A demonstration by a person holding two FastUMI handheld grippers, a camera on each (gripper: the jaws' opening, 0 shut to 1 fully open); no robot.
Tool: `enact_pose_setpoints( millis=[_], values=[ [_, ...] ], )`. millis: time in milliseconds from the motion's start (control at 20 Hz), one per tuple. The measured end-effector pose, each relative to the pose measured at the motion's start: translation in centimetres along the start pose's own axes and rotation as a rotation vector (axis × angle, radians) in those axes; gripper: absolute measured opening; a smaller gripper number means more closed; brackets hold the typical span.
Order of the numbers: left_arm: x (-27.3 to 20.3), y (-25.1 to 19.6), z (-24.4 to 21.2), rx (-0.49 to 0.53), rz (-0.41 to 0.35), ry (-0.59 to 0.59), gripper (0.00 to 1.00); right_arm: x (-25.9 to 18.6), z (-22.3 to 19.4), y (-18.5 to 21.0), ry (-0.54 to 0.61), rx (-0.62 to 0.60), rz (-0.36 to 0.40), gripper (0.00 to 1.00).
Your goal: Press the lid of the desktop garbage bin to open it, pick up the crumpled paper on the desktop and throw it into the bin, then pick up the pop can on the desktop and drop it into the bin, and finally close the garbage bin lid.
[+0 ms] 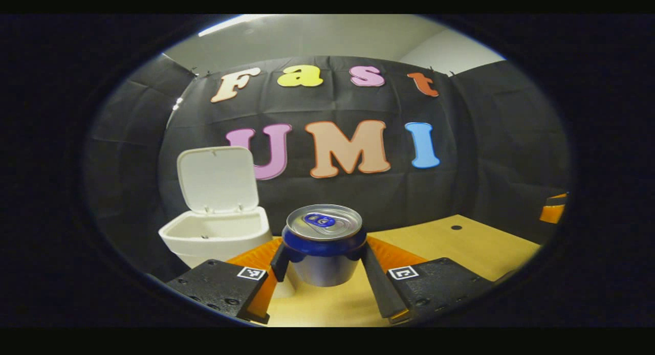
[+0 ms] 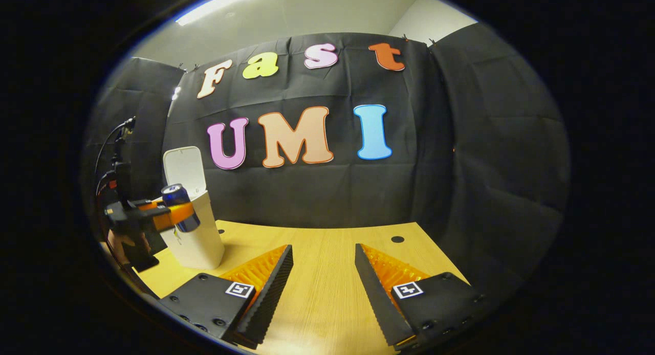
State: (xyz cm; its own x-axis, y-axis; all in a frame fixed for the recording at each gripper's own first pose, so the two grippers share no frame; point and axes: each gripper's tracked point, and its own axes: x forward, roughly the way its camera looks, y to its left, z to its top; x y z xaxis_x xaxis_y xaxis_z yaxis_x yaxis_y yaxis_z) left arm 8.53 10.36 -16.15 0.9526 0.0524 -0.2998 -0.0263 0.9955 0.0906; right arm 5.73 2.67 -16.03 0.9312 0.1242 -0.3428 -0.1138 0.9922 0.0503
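We grip the can (image 1: pixel 324 245) with our left gripper (image 1: pixel 324 258), both fingers pressed on its sides, lifted off the table (image 1: pixel 460 242) just beside the bin (image 1: pixel 217 232). The bin's lid (image 1: pixel 217 178) stands open. Our right gripper (image 2: pixel 323 278) hovers spread apart over the table, right of the bin.

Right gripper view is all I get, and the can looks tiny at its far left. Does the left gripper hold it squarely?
Observer: Yes. In the left gripper view, both fingers of the left gripper press the sides of the pop can, which is upright with its tab end up.
Operator: Is it over the bin opening?
Observer: Not yet. The garbage bin sits beyond the can and to the left in that view.
Operator: Is the lid far enough back?
Observer: The lid stands up from the rear rim, leaving the opening uncovered.
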Motion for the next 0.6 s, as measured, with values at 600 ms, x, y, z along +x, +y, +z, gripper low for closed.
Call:
enact_pose_setpoints(
  millis=[600],
  values=[
    [9.3,17.6,-3.1,-0.002,0.222,0.182,0.72,-2.2,0.5,0.5,0.019,0.003,-0.145,0.83]
  ],
)
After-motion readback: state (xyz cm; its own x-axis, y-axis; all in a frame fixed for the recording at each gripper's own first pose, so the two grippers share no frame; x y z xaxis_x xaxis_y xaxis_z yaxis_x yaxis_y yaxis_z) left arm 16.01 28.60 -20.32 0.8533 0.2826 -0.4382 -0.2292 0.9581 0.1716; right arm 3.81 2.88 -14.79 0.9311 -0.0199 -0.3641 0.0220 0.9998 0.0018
